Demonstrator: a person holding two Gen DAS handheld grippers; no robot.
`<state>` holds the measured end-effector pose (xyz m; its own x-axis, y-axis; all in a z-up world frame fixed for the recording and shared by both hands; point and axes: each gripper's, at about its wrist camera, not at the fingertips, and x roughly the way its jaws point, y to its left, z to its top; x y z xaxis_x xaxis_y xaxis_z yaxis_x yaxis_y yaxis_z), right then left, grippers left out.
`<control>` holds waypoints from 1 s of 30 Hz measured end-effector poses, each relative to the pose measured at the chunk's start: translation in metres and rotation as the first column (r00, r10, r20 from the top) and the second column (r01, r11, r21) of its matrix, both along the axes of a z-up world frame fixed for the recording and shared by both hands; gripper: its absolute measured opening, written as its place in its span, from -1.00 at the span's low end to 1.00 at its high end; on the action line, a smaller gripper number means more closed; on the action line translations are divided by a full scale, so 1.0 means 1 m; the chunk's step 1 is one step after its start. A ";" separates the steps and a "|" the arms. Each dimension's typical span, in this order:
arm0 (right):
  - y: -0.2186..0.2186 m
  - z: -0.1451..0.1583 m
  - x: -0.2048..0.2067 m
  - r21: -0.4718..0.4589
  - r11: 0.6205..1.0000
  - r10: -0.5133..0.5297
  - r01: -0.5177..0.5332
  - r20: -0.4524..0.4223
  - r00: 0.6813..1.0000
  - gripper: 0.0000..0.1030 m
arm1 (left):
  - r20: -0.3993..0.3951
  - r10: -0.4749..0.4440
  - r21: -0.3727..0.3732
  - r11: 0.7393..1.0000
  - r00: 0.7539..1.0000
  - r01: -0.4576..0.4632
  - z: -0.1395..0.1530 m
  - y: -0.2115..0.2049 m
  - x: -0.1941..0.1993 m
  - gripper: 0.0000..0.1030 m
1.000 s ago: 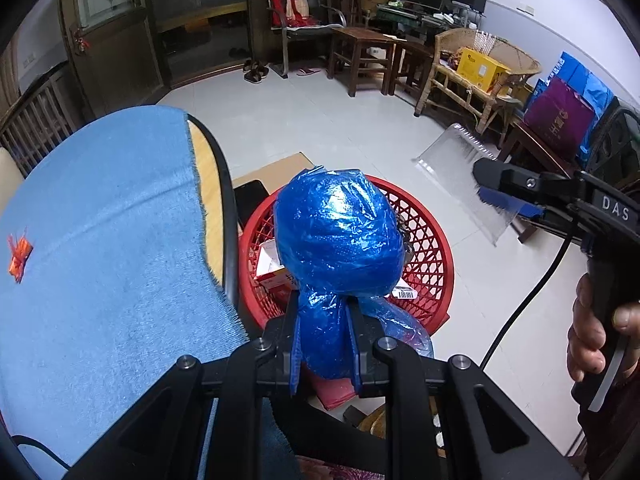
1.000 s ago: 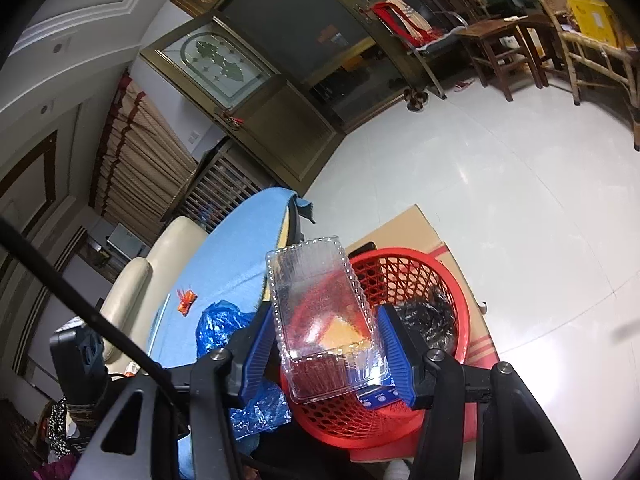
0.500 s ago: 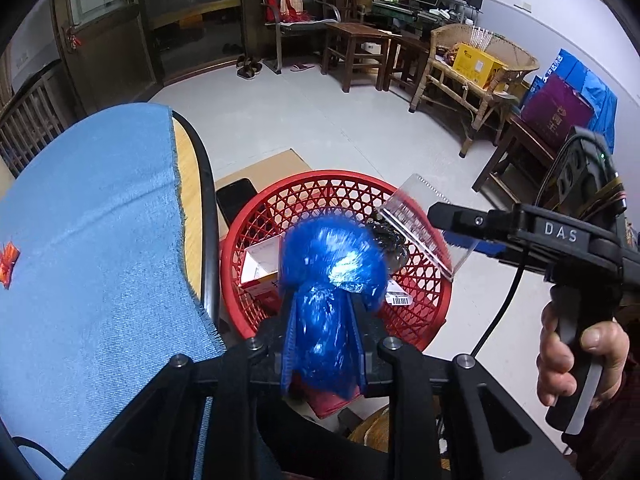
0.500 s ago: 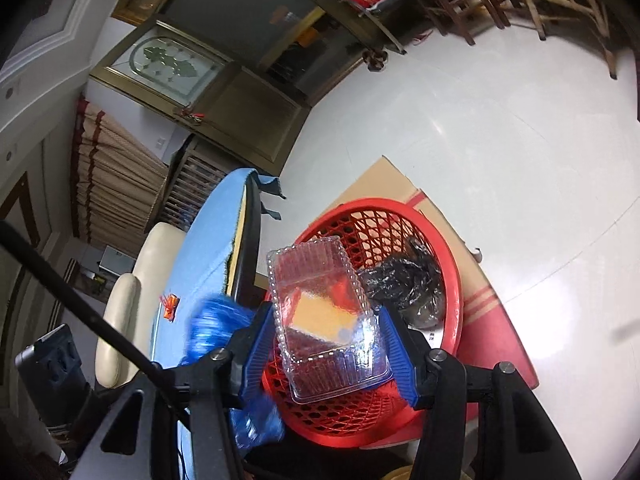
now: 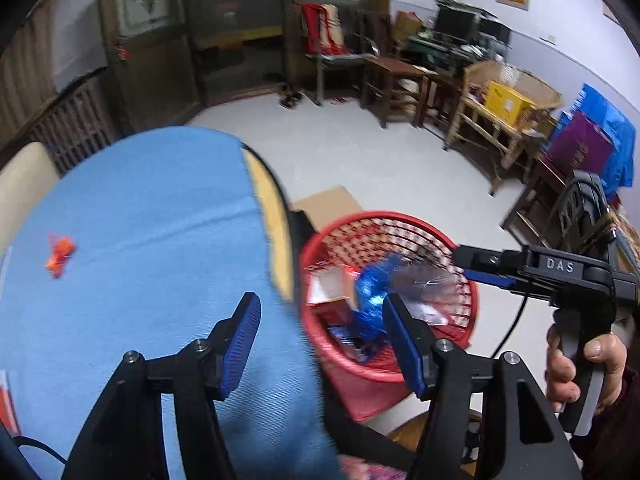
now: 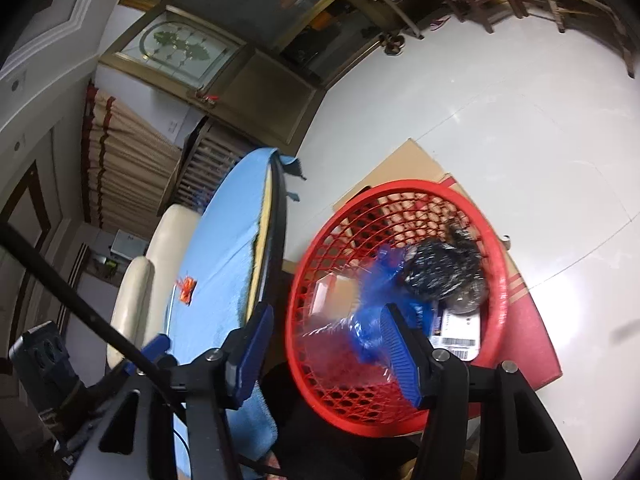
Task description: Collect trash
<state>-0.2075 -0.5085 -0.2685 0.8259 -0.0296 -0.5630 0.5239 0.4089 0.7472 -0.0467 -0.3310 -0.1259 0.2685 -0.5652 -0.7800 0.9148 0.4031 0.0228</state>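
Both drops are happening at the red basket [image 6: 496,280], which sits on flattened cardboard [image 6: 404,168] on the floor just beside the table edge, so trash goes straight over the rim.

The left gripper [image 5: 320,336] has just been opening; its pads stand apart with nothing between them, hanging over the blue cloth [image 5: 140,208] at the table's near edge. The blue plastic bag [image 5: 372,292] is inside the basket, smeared by motion, likely mid-fall.

The right gripper [image 6: 324,348] has also just been opening a little; its fingers are apart and nothing is pressed between them. The clear plastic clamshell [image 6: 332,332] shows only as a see-through smear low in the basket, in front of the bag. Whether it has landed is hard to tell.

A crumpled black bag [image 6: 440,268] lies toward the basket's far side, with a barcoded packet [image 6: 456,340] below it. Other contents are too blurred to name.

An orange scrap [image 5: 60,252] remains on the cloth toward the table's left side, well apart from both grippers; probably the next pick. Something red and white is cut off at the frame's lower left edge; I cannot identify it. A hand [image 5: 592,368] grips the right tool's handle.
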 end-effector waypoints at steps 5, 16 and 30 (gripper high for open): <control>0.012 0.011 0.017 -0.033 0.998 0.045 -0.046 -0.024 0.999 0.29 | 0.108 0.121 -0.041 0.992 0.987 -0.117 0.022 0.043 0.017 0.51; 0.057 0.063 0.059 -0.205 0.967 0.142 -0.152 -0.062 0.988 0.29 | 0.232 0.415 -0.124 0.910 0.880 -0.396 0.060 0.136 0.062 0.52; 0.183 0.167 0.121 -0.526 0.789 0.358 -0.317 -0.025 0.933 0.35 | 0.321 0.621 -0.244 0.784 0.715 -0.571 0.101 0.224 0.056 0.74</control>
